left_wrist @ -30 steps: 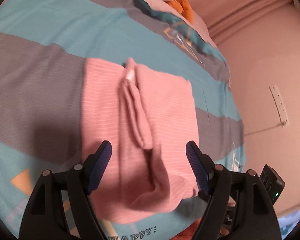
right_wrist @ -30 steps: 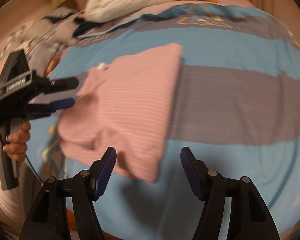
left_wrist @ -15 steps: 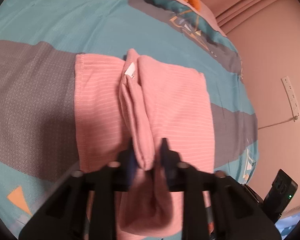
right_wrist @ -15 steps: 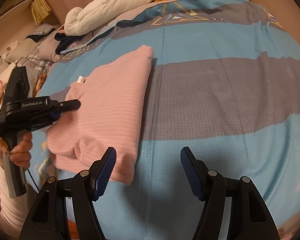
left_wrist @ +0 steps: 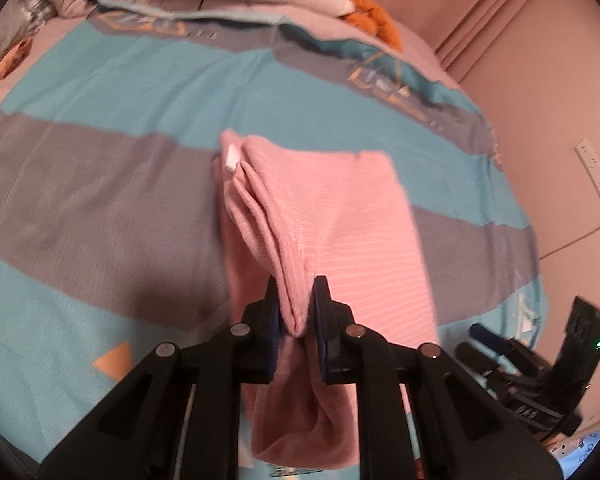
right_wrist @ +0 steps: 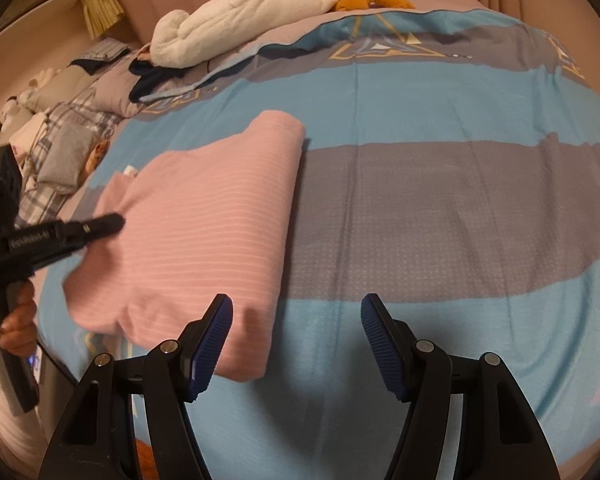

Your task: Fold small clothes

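A pink striped garment (left_wrist: 348,216) lies partly folded on the bed, with a white label (left_wrist: 231,159) at its far end. My left gripper (left_wrist: 296,304) has a raised fold of it between its blue pads; the jaws are still closing and press the cloth, which is lifted off the bed. From the right wrist view, the left gripper (right_wrist: 114,222) reaches the pink garment (right_wrist: 212,232) from the left, held by a hand (right_wrist: 18,320). My right gripper (right_wrist: 297,306) stands open over the garment's near right corner, with nothing between its fingers.
The bed cover (right_wrist: 440,208) has blue and grey bands. A white and orange plush toy (right_wrist: 252,12) lies at the far end, and a pile of clothes (right_wrist: 64,136) at the far left. A pink wall with a power strip (left_wrist: 598,178) borders the bed.
My left gripper went from wide open to closed on the garment's middle fold and has lifted it. The right gripper has stayed open and still.
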A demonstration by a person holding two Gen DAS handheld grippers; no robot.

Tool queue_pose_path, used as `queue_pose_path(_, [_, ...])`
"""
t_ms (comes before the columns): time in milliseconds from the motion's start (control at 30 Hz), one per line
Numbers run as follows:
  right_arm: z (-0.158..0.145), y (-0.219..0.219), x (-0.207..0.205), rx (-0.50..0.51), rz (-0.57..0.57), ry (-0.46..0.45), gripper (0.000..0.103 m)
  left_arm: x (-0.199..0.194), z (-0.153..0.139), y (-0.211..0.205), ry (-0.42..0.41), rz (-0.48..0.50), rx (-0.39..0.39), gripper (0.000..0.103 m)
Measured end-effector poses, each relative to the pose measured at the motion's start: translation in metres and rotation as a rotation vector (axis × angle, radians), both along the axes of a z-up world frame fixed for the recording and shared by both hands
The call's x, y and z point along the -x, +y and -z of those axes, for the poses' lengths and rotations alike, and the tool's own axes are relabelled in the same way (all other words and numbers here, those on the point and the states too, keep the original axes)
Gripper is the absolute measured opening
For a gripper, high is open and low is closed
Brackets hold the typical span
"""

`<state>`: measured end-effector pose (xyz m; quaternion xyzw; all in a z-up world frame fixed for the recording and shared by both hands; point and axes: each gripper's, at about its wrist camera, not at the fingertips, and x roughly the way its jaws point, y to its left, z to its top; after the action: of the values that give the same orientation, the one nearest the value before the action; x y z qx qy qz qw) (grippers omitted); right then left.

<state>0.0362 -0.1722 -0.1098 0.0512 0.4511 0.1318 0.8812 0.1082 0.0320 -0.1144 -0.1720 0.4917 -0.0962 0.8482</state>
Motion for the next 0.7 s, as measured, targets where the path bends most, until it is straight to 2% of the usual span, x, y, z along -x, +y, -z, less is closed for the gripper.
queue_pose_path(133, [0.006, 0.008, -0.004, 0.006, -0.007, 0.021, 0.066, -0.002, 0.021, 0.001, 0.049, -0.017, -0.017, 0.021])
queue_pose_path(200, [0.006, 0.011, -0.005, 0.013, -0.011, 0.025, 0.067, 0.000, 0.021, 0.002, 0.048, -0.024, -0.013, 0.022])
queue_pose_path(533, [0.009, 0.018, -0.005, 0.038, -0.027, 0.042, 0.067, 0.023, 0.018, 0.012, 0.086, 0.000, 0.040, 0.042])
queue_pose_path(700, [0.017, 0.020, -0.007, 0.048, -0.032, 0.069, 0.067, 0.032, 0.042, 0.012, 0.151, -0.021, 0.040, 0.048])
